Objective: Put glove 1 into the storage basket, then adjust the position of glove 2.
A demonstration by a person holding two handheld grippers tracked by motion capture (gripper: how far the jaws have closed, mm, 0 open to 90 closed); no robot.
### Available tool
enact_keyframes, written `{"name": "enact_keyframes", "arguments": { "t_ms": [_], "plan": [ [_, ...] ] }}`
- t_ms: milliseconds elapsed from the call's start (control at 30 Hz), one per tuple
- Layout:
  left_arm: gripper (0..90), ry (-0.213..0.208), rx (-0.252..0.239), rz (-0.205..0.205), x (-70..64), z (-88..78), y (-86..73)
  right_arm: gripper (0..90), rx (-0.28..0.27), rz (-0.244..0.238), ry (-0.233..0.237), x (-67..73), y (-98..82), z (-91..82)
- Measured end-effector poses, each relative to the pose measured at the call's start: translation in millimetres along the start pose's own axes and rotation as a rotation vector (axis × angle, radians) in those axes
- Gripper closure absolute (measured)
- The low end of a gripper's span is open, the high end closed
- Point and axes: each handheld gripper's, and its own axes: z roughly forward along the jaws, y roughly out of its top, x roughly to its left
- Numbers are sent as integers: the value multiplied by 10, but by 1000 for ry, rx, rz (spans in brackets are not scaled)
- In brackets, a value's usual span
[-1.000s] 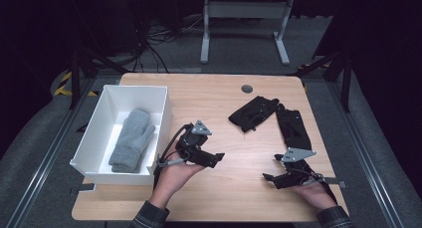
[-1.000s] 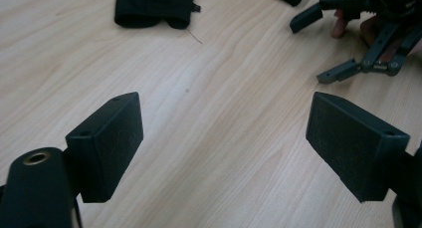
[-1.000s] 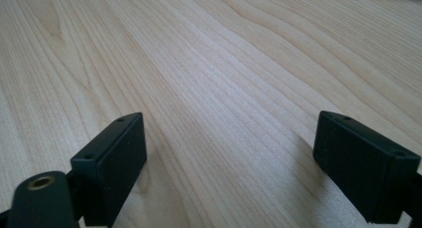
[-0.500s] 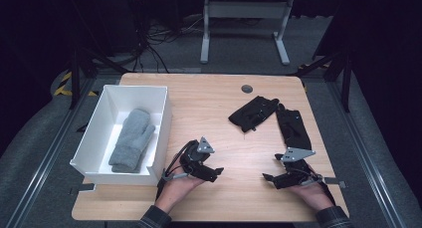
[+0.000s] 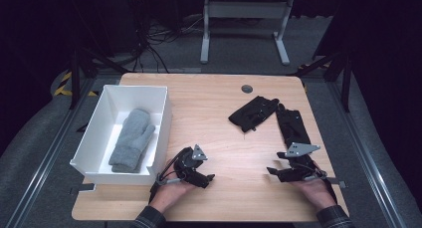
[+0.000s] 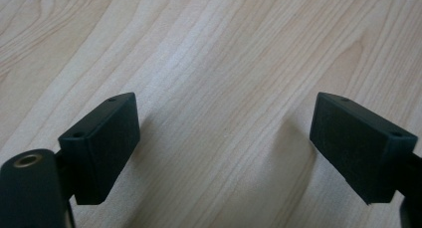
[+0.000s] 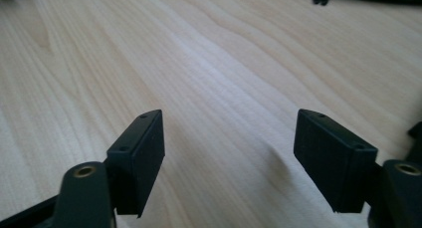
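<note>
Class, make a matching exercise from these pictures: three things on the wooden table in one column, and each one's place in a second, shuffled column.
Things:
1. grey knitted mitten
2. rectangular white box
3. pair of black gloves

Places:
A. on the table's left side
B. on the table's right side, beyond the right-hand tongs
C. inside the box

Pairs: 1-C, 2-A, 3-B

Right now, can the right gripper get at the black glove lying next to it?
Probably yes. The right gripper is open with nothing between its jaws, and the black glove lies uncovered on the table just beyond that hand, with nothing between them.
</note>
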Motion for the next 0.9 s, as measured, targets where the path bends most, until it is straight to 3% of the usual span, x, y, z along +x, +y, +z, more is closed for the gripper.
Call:
{"name": "enact_keyframes", "arguments": {
  "t_ms": [200,433,900],
  "plan": [
    [4,-13,-51,44,1,29,-97,572,-32,35,-27,-167,127,-64],
    [0,-8,-50,38,-1,25,-100,899,-57,75,-43,-432,208,-147],
    [0,34,-50,-12,17,-30,-166,900,-43,116,-118,-865,137,-178]
  ]
}}
